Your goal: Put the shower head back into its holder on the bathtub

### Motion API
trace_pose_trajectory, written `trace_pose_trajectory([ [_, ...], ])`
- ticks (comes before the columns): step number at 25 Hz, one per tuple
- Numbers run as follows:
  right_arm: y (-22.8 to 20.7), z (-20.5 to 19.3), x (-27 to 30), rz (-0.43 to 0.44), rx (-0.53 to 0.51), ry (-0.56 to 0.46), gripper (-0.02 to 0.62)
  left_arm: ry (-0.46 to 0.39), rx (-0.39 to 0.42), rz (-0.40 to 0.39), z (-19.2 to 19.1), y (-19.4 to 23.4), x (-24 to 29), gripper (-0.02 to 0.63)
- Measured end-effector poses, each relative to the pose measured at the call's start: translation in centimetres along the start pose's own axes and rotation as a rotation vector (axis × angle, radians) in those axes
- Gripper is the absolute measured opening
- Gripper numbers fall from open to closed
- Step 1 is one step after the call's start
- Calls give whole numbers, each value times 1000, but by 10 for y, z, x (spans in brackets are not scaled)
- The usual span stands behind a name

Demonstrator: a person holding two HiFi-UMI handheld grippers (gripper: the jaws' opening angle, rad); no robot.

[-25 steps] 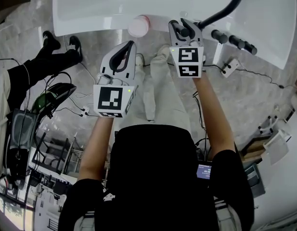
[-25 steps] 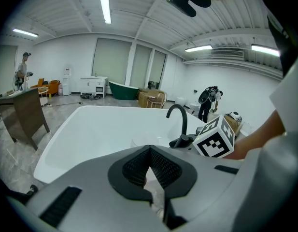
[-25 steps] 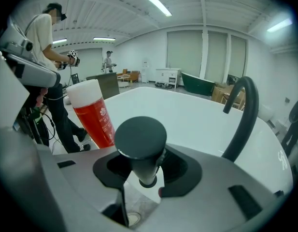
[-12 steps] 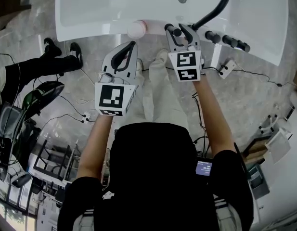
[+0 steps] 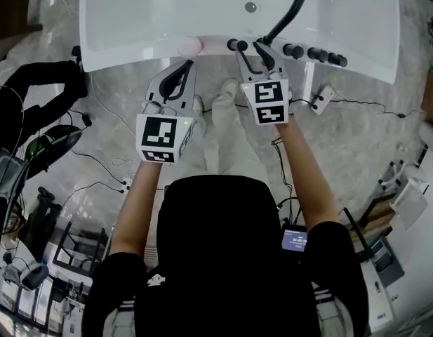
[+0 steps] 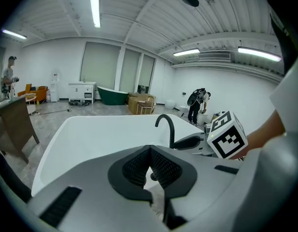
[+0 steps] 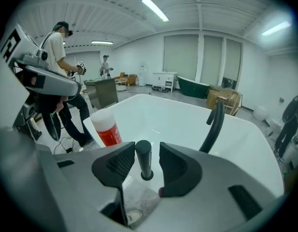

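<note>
The black shower head [image 5: 233,45] stands upright in its holder on the white bathtub's [image 5: 125,44] near rim. In the right gripper view the shower head [image 7: 143,157] rises between the two pads with a gap on each side. My right gripper [image 5: 250,50] [image 7: 148,151] is open; its jaws have just been opening and touch nothing. My left gripper [image 5: 185,70] [image 6: 149,151] hangs to the left over the floor in front of the tub, shut and empty.
A red-and-white bottle [image 5: 189,45] [image 7: 106,127] stands on the rim left of the shower head. The curved black faucet [image 5: 290,9] [image 7: 214,124] and a row of black knobs [image 5: 314,53] lie to the right. A person in black [image 5: 34,90] and cables are on the floor at left.
The right jaws have spread off the shower head, which stays upright on the rim. Both grippers have lifted and drawn back a little from the tub.
</note>
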State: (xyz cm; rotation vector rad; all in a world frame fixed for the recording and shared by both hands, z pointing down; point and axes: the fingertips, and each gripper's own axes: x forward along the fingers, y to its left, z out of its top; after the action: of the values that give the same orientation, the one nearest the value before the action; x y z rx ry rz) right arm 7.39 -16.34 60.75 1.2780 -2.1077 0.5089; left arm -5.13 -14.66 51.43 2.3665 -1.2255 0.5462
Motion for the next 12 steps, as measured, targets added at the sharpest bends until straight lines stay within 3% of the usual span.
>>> trace_pose_trajectory([
  [7, -15, 16, -43, -60, 91, -47, 120, -28, 41, -30, 22, -16, -14, 11],
  [12, -10, 33, -79, -110, 89, -77, 89, -42, 92, -55, 34, -30, -34, 11],
])
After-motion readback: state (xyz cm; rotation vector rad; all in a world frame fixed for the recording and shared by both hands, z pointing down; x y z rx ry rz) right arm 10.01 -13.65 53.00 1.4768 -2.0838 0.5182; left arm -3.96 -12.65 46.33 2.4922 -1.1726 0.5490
